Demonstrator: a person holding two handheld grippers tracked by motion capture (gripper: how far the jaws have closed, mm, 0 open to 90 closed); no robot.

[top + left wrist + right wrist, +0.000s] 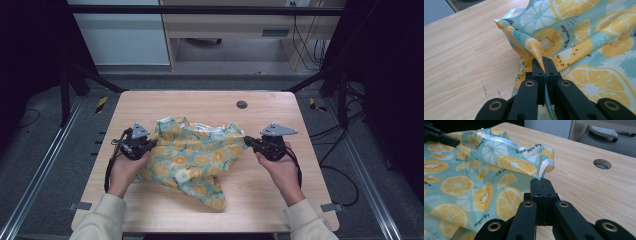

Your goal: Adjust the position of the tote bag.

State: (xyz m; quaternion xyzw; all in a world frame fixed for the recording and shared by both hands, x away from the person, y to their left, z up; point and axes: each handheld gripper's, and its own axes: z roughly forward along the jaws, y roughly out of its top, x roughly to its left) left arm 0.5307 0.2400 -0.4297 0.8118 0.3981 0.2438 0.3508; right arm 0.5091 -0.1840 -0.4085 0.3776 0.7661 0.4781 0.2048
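At the near edge of the table (150, 210), two cream sleeves (102, 220) come in from below, each hand wrapped around a black gripper. The left gripper (151, 143) has its jaws pressed together on a fold at the left edge of the cloth (195, 157); in the left gripper view that pinched fold (537, 53) rises in a narrow ridge straight out of the closed jaws. The right gripper (246, 140) is likewise clamped on the cloth, at its right edge, and the right gripper view shows a white hem (544, 168) caught just at the tips of the closed jaws. The cloth, pale green and printed with yellow lemon and kiwi slices, lies rumpled between the two grippers near the middle of the table, with one corner (216, 202) trailing toward the person. Its far edge is bunched and lifted a little, and a white ribbon trim (499, 140) runs along it. Beyond the cloth the wood is bare up to a small round hole (241, 104) near the far edge. Past the table stand a grey floor and a light wooden cabinet (225, 25), with cables (305, 45) hanging at the right.
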